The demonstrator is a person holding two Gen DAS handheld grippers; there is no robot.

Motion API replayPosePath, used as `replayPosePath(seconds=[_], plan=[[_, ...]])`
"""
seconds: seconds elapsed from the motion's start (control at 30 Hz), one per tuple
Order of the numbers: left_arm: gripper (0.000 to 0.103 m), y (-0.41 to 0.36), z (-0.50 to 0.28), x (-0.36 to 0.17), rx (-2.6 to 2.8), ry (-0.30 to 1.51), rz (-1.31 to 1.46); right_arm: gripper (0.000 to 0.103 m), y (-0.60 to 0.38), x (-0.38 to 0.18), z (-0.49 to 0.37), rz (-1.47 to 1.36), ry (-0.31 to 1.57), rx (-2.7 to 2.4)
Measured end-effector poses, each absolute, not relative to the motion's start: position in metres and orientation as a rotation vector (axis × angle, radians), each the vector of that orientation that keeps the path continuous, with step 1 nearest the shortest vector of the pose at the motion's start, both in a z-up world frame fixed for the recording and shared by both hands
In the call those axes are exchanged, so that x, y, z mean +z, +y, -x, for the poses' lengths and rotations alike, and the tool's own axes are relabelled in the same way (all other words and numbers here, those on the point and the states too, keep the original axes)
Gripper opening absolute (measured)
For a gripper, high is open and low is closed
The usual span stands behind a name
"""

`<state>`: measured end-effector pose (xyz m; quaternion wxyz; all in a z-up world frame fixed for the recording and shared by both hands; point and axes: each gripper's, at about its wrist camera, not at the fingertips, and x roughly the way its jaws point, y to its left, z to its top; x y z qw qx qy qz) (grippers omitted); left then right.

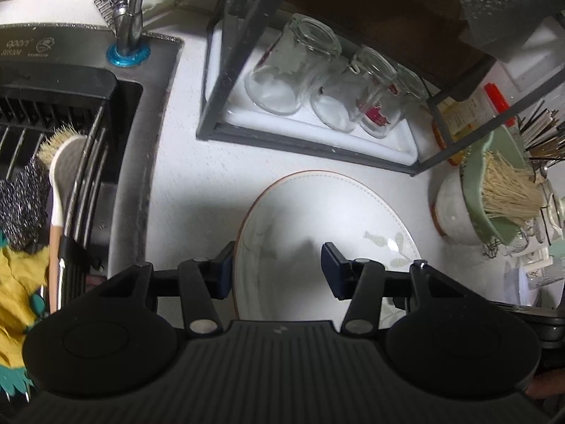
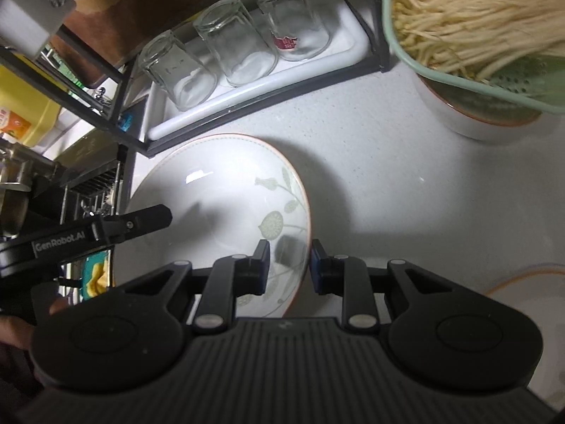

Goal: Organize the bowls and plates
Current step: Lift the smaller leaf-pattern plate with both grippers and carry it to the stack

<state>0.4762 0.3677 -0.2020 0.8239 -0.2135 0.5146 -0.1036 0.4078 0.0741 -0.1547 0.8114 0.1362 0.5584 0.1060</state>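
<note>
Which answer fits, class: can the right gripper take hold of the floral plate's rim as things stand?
Probably yes. The right gripper is open with the plate rim already between its fingers, and nothing blocks it; the left gripper straddles the opposite edge.

Three glass jars (image 1: 293, 67) (upside down) beside sink (image 1: 70, 113).

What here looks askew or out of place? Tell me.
The green colander of bean sprouts sits tilted on a white bowl, overhanging its rim. The floral plate lies flat on the counter, and the three jars stand orderly. Nothing spilled or broken.
</note>
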Motion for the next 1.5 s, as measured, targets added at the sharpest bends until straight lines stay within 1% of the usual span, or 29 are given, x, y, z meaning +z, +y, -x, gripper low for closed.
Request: replayPosePath(seconds=[0.37, 0.77, 0.93, 1.07, 1.3, 1.5], plan=[[0.055, 0.349, -0.449, -0.185, -0.278, 1.086, 0.496, 0.027, 0.042, -0.127, -0.372, -0.379, 1.165, 0.229], [0.053, 0.305, -0.414, -0.148, -0.37, 1.05, 0.445, 0.027, -0.008, -0.097, -0.321, -0.486, 1.044, 0.185], [0.053, 0.278, -0.402, -0.138, -0.404, 1.046, 0.403, 0.027, -0.031, -0.093, -0.303, -0.51, 1.008, 0.163], [0.051, 0.252, -0.391, -0.135, -0.42, 1.057, 0.366, 0.027, -0.055, -0.091, -0.285, -0.521, 0.99, 0.151], [0.05, 0.197, -0.37, -0.138, -0.413, 1.072, 0.288, 0.027, -0.094, -0.094, -0.264, -0.485, 1.008, 0.155], [0.05, 0.157, -0.356, -0.149, -0.378, 1.13, 0.201, 0.027, -0.118, -0.108, -0.26, -0.453, 1.042, 0.158]])
